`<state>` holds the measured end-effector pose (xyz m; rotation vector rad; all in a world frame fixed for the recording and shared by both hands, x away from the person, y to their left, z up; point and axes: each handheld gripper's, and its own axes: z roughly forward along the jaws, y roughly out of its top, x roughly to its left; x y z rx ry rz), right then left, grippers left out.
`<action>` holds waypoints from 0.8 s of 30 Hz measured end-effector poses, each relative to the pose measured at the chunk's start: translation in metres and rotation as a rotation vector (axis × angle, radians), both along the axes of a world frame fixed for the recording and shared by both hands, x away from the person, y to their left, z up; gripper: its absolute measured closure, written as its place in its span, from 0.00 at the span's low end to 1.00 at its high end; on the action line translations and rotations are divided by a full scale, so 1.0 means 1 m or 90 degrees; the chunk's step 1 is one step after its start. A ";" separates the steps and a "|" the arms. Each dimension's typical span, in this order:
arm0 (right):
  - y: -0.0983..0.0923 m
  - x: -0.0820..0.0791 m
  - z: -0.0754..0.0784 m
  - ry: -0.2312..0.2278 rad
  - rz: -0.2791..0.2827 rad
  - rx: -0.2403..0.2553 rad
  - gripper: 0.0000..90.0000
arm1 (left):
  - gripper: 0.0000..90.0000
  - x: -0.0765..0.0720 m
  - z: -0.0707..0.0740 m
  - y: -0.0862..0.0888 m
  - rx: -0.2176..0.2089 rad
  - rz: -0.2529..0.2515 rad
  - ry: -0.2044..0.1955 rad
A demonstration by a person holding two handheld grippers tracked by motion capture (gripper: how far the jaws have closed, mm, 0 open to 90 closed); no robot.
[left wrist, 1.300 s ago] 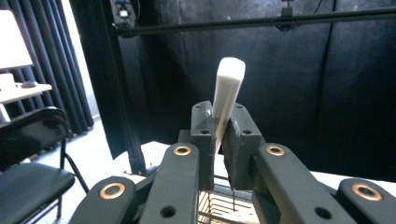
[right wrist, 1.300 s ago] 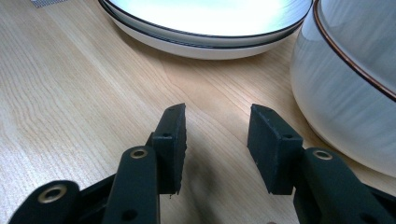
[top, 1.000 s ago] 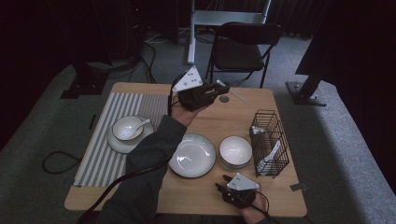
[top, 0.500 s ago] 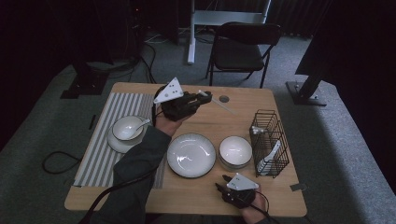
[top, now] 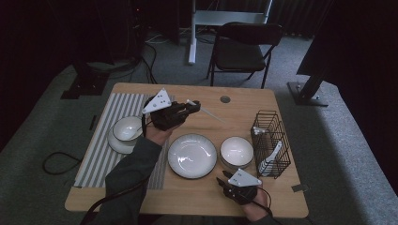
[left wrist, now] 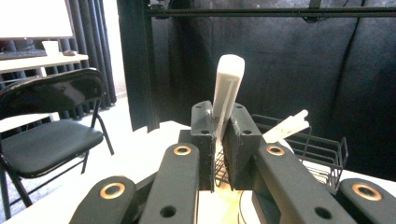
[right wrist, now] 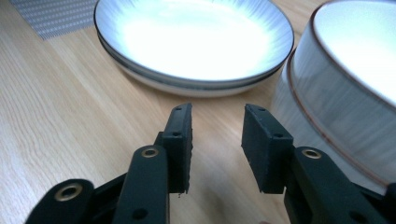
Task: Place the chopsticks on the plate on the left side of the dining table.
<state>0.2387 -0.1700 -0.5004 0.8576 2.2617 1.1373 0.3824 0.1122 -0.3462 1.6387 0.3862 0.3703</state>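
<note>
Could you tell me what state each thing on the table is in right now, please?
Left claw: shut on a white utensil, lifted above the table.
Right claw: open, its jaws have just been closing, nothing between them.
Plate: empty.
Bowl: empty, upright.
Small bowl: on a saucer, spoon inside.
Wire basket: upright, holds white utensils.

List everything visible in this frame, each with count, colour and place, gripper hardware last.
white utensil: 1, white, clamped in the left gripper, above the table
table: 1, light wood, centre
striped mat: 1, grey-white, table's left side
plate: 1, white, table centre
bowl: 1, white, right of the plate
bowl with spoon: 1, white, on a saucer on the mat
wire basket: 1, black, table's right side, white utensils inside
folding chair: 1, black, behind the table
left gripper: black, shut on the utensil
right gripper: black, empty, jaws just closing partway
</note>
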 end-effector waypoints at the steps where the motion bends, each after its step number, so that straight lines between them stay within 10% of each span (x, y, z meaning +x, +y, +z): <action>1: 0.000 0.001 0.002 0.001 0.000 0.001 0.70 | 0.93 -0.001 -0.001 0.002 0.000 0.001 0.001; 24: 0.028 0.042 0.051 -0.065 0.035 -0.015 0.80 | 0.93 -0.023 -0.026 0.062 -0.017 0.050 0.051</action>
